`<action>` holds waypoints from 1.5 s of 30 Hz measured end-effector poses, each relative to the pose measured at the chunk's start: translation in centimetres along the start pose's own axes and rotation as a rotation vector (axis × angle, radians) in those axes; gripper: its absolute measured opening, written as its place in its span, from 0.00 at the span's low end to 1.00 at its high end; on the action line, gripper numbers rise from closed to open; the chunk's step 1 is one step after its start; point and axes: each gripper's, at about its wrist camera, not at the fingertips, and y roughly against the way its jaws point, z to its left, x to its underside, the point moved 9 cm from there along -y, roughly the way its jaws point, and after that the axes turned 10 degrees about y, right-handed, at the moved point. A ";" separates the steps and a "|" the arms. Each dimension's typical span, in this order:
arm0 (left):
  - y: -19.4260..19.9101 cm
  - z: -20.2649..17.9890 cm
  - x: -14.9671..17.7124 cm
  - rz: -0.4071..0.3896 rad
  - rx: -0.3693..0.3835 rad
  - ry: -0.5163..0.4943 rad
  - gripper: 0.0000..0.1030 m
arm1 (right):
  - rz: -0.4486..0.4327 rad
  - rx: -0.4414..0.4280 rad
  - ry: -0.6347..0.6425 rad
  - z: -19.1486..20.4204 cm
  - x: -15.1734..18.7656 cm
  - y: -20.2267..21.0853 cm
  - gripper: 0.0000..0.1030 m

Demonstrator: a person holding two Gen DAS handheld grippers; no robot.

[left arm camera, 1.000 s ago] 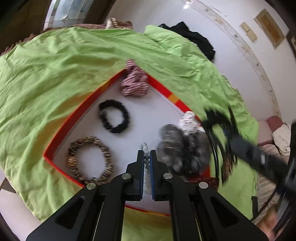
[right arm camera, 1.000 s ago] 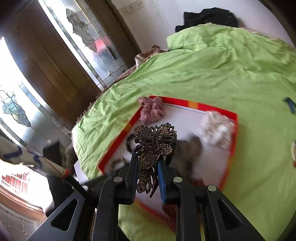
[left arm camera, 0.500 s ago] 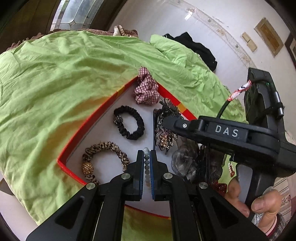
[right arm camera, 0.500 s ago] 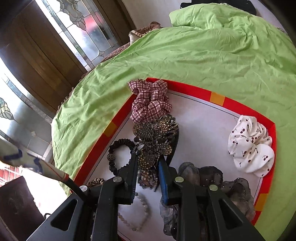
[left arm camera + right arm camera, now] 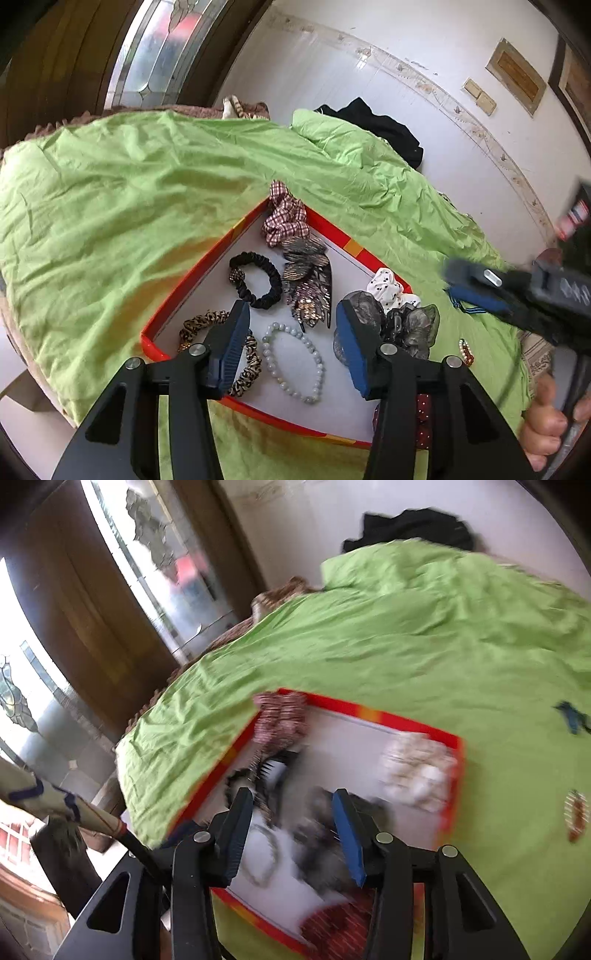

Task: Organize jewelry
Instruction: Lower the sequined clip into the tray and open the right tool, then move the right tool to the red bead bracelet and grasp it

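Observation:
A red-rimmed white tray (image 5: 184, 291) lies on a green bedspread. In it are a pale bead bracelet (image 5: 295, 362), a bronze butterfly hair clip (image 5: 308, 280), a black scrunchie (image 5: 258, 280), a leopard scrunchie (image 5: 207, 323), a plaid scrunchie (image 5: 284, 219), a white spotted scrunchie (image 5: 386, 286) and a grey organza scrunchie (image 5: 406, 325). My left gripper (image 5: 291, 345) is open and empty above the bracelet. My right gripper (image 5: 291, 830) is open and empty above the tray (image 5: 365, 712); that view is blurred. It also shows at the right of the left wrist view (image 5: 480, 288).
A blue item (image 5: 570, 718) and a red beaded piece (image 5: 574, 814) lie on the green bedspread (image 5: 406, 635) right of the tray. A small beaded piece (image 5: 465, 350) lies off the tray. Black clothing (image 5: 380, 125) sits at the bed's far edge. A glass door stands left.
My left gripper opened and left the bead bracelet in the tray. My right gripper opened, left the butterfly clip in the tray, and pulled back to the right.

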 end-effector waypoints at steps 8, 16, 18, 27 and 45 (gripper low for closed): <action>1.9 -0.7 -0.1 -0.066 -0.087 -0.047 0.47 | -0.017 0.211 -0.115 -9.7 9.0 9.9 0.51; 6.0 -7.7 4.6 -0.010 -0.096 -0.234 0.52 | -0.045 0.330 -0.311 -17.7 17.7 17.4 0.56; 6.7 -9.8 5.8 0.018 -0.070 -0.262 0.53 | -0.064 0.334 -0.364 -18.9 19.4 18.9 0.56; 7.6 -18.1 11.6 0.128 0.005 -0.418 0.56 | -0.116 0.350 -0.443 -22.5 24.0 23.0 0.57; -0.5 -21.4 20.0 0.400 0.035 -0.434 0.56 | -0.030 0.269 -0.412 -32.9 16.7 11.2 0.32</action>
